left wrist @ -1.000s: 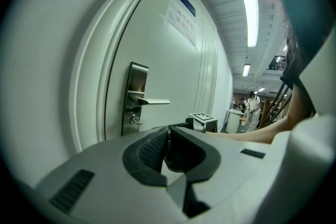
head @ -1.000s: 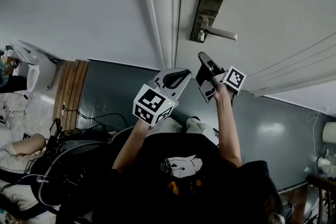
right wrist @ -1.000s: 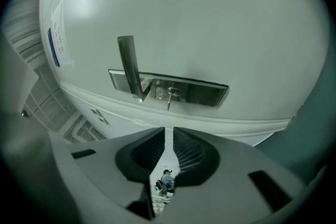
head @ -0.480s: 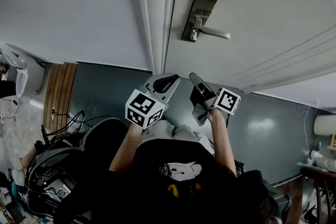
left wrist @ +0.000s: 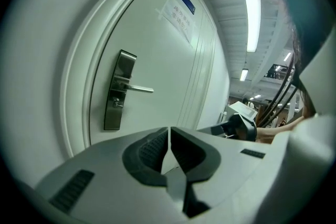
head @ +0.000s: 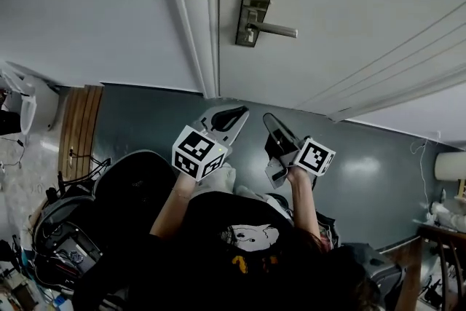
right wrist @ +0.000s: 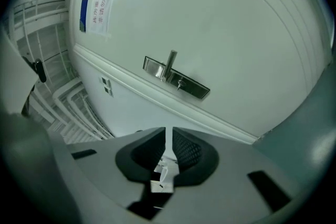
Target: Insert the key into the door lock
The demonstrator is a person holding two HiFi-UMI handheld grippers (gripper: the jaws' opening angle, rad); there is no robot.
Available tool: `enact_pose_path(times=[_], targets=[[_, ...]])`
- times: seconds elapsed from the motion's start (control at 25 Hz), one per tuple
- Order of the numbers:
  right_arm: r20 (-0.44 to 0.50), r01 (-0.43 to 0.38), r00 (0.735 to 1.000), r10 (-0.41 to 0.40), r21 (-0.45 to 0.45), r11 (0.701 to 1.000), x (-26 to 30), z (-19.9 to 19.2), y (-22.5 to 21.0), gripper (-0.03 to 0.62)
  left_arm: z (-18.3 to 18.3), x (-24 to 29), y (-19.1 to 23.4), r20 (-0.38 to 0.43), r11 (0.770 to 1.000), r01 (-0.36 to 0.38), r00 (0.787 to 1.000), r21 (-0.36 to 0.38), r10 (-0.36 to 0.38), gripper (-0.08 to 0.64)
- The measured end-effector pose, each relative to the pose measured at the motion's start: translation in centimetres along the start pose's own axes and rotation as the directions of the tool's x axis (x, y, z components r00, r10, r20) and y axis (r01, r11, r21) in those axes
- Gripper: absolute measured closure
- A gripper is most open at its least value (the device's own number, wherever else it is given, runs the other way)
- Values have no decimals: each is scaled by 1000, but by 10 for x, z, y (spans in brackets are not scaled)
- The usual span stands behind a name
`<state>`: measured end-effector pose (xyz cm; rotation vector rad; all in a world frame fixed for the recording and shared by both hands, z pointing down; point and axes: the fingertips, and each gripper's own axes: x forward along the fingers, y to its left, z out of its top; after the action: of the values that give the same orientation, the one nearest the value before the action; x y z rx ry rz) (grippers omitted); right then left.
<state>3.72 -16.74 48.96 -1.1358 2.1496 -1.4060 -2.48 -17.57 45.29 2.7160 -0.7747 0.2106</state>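
Two grippers side by side, low before white panelled door. Left gripper: jaws pressed together, empty. Right gripper: pinches small silver key between nearly closed jaws, well apart from brushed-steel lock plate with lever handle. White door frame left of lock; paper notice higher on door; grey floor below; dark clutter with cables at left.

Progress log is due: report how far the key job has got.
Done: the right tool is shut on a small pale metal piece, apparently the key. In hand: both tools hang low, well short of the door; the left tool is shut and empty. Left: carry the key up to the lock plate and push it in below the lever handle.
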Motion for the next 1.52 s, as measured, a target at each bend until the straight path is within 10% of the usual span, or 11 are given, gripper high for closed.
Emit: enact_pose_path(times=[0.84, 1.52], targets=[[-15, -39, 999, 37, -215, 976, -156, -66, 48, 575, -27, -48, -180, 24, 998, -12, 1000, 68, 10, 540], [-26, -61, 998, 55, -377, 924, -182, -98, 88, 580, -41, -98, -205, 29, 995, -69, 997, 71, 67, 540]])
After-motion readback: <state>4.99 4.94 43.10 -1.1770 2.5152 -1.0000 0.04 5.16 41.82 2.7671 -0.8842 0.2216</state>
